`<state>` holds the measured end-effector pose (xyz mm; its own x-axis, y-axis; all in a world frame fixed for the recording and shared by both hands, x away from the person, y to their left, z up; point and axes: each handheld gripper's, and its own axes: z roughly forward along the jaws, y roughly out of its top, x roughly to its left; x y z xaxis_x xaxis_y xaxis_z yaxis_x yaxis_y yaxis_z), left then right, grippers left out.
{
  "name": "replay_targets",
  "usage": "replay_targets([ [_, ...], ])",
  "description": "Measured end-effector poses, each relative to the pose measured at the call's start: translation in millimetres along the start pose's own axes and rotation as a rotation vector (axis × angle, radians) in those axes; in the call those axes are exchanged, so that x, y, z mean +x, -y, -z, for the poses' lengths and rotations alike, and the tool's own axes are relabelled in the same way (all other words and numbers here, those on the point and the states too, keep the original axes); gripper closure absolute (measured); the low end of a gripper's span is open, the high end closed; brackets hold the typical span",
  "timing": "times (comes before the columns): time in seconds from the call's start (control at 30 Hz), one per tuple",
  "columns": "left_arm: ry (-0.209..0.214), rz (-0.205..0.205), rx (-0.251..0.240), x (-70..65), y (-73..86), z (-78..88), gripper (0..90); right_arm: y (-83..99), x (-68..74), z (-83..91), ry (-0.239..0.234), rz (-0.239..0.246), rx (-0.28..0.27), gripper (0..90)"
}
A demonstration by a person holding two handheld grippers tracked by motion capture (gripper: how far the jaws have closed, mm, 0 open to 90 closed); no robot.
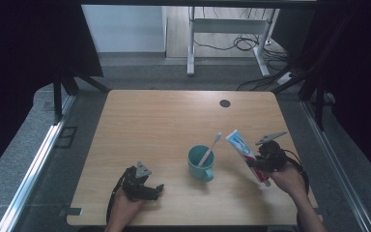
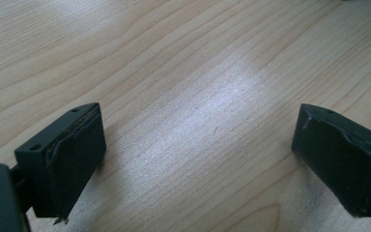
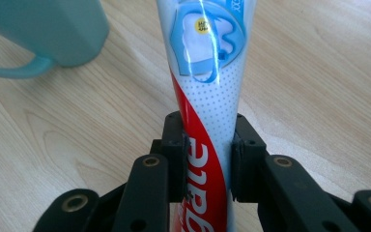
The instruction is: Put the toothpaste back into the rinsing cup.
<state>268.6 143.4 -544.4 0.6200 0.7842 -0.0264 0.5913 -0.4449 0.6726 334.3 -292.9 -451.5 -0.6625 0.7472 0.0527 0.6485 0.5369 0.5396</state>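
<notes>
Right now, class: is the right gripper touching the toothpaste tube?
Touching. In the right gripper view both pads of the right gripper press against the sides of the toothpaste tube, with no gap on either side.

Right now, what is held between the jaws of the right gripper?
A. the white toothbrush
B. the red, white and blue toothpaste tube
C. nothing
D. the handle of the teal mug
B: in the right gripper view, the right gripper has its jaws pressed on both sides of the red, white and blue toothpaste tube, while the white toothbrush stands in the teal mug.
</notes>
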Motion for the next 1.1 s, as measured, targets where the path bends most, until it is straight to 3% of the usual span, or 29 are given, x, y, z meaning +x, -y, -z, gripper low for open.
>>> replay_targets([
  [0.57, 0.0, -0.001, -0.001, 0.1, 0.0, -0.1, 4.9, 7.5, 6.9, 21.4, -0.032, 0.006, -0.174, 72.1],
  [1.1, -0.001, 0.002, -0.004, -0.1, 0.0, -0.3, 4.9, -1.7, 20.1, 41.6, -0.07, 0.033, -0.285, 72.1],
])
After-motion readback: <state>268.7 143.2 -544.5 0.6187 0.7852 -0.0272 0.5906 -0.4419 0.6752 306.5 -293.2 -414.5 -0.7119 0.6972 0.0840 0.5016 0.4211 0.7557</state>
